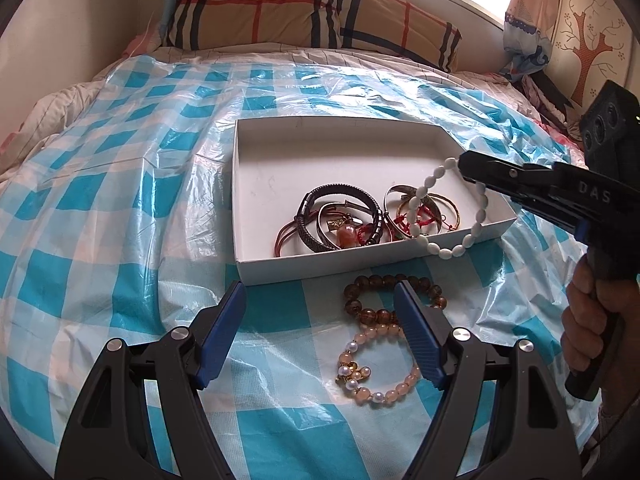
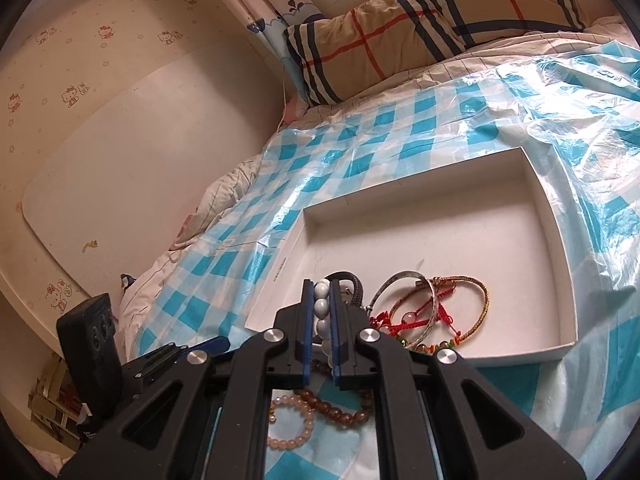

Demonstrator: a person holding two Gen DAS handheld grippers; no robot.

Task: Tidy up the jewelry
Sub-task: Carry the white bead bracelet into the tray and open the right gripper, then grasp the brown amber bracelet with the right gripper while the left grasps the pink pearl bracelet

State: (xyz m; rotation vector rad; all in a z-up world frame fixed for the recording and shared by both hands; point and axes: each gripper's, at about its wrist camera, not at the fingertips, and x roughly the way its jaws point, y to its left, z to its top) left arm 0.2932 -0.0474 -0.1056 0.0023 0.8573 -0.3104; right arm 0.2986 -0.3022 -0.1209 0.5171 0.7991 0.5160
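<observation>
Home bedroom: bed [image 1: 100, 200], plaid pillow [image 1: 280, 8].

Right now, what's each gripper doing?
Left gripper: open, empty, above the brown bracelet.
Right gripper: closed on the white bracelet, over the box.

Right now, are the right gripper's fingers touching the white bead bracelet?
Touching. The right wrist view shows the right gripper shut on the white bead bracelet, beads pressed between both fingers.

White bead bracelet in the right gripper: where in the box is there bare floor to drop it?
The white box is bare along its far wall and left side. The near right corner is crowded with the bangle pile.
</observation>
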